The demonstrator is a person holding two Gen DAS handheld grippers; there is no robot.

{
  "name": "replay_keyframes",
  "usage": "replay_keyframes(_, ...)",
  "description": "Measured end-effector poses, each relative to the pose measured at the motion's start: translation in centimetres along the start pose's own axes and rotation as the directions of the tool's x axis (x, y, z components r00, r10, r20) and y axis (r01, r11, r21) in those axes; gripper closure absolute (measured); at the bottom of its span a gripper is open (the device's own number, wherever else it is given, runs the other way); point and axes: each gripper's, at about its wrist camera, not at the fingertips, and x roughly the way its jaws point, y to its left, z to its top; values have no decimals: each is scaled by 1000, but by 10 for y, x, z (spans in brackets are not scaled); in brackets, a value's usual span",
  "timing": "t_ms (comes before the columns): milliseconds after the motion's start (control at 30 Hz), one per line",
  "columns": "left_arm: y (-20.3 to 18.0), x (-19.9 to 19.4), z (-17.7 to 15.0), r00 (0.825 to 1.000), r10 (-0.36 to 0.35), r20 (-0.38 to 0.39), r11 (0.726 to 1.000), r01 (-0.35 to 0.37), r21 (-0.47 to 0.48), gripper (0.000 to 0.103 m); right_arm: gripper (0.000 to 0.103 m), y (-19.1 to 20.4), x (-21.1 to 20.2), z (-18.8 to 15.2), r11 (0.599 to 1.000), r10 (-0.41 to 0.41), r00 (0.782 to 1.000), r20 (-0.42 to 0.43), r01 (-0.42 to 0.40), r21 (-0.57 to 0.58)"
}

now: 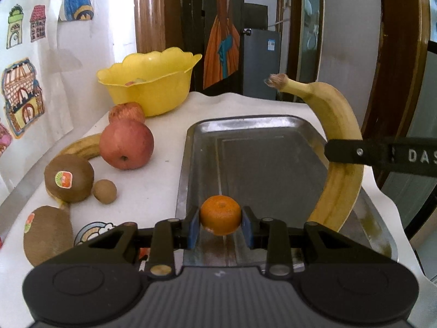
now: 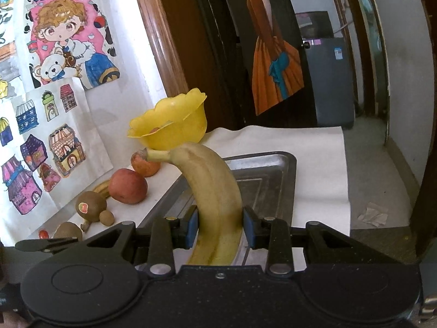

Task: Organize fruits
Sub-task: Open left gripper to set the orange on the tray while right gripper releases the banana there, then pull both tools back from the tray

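Observation:
My left gripper [image 1: 220,222] is shut on a small orange mandarin [image 1: 220,214] and holds it over the near end of a metal tray [image 1: 259,128]. My right gripper [image 2: 220,225] is shut on a large yellow banana [image 2: 215,188], held upright over the tray [image 2: 275,164]. The same banana [image 1: 336,142] shows at the tray's right side in the left wrist view, with one right finger [image 1: 355,151] across it. A yellow bowl [image 1: 150,79] stands at the back left.
Left of the tray on the white table lie two red apples [image 1: 126,145], a second banana [image 1: 82,147], two kiwis [image 1: 69,177], and a small brown fruit [image 1: 104,191]. Drawings hang on the left wall. The table edge drops off at the right.

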Motion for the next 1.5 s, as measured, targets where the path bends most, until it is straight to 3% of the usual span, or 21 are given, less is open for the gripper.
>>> replay_keyframes(467,0,9,0,1000,-3,-24,1000,3,11,68,66,0,36,-2,1000,22,996,-82,-23,-5)
replay_keyframes(633,0,8,-1,1000,-5,-24,1000,6,13,66,62,-1,33,-3,1000,20,997,-75,-20,-3)
replay_keyframes(700,1,4,-1,1000,-12,-11,1000,12,10,66,55,-1,27,-2,1000,18,998,-66,-18,-5)
replay_keyframes(767,1,-2,-1,1000,-16,-2,1000,17,12,62,47,0,18,-2,1000,17,999,-46,-17,-1)
replay_keyframes(833,1,-11,-2,1000,-14,18,1000,14,12,44,40,2,6,-2,1000,18,1000,-20,-18,5)
replay_keyframes(900,3,-24,-3,999,-12,49,1000,11,6,38,28,5,-10,-3,1000,8,1000,16,-8,0)
replay_keyframes(967,6,-37,-4,997,-12,73,1000,13,0,33,22,9,-26,-3,1000,-4,999,51,5,-13)
replay_keyframes(1033,8,-52,-5,995,-5,100,1000,5,-5,19,17,14,-44,-4,1000,-16,996,86,18,-24)
replay_keyframes(1233,21,-101,-15,982,42,182,998,-34,-45,3,1,33,-96,-11,998,-40,983,177,47,-36)
replay_keyframes(1500,46,-165,-36,962,112,251,991,-89,-101,1,1,69,-152,-34,995,-60,971,230,76,-61)
